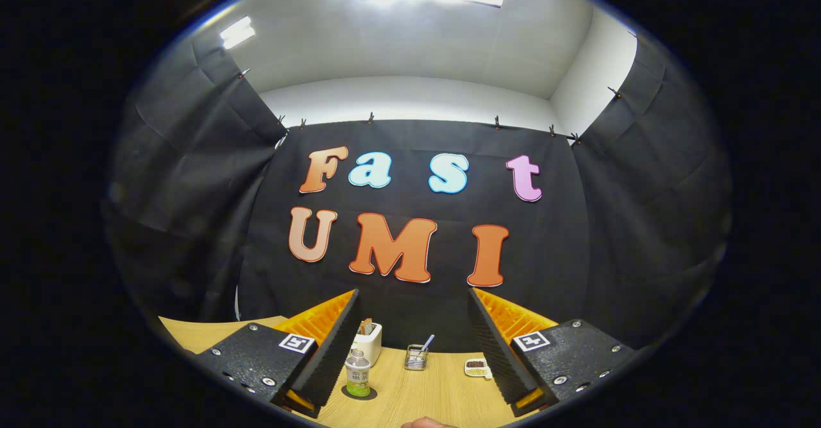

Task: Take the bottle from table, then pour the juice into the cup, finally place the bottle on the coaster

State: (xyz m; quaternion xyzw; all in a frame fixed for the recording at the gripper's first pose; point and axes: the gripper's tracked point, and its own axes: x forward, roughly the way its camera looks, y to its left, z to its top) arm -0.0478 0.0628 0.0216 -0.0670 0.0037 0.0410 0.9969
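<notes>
Tool (414,344) fingers wide apart, bottle (358,373) btwn, untouched.

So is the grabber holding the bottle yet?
Apart. The gripper view shows the gripper open, fingers spread wide above the wooden table. The bottle stands beyond them on a dark coaster, near one finger, with nothing pressing on it.

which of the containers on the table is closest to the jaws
The small bottle with the green label, standing on a dark coaster between the open jaws. The white box, wire holder and small dish sit beyond it.
</notes>
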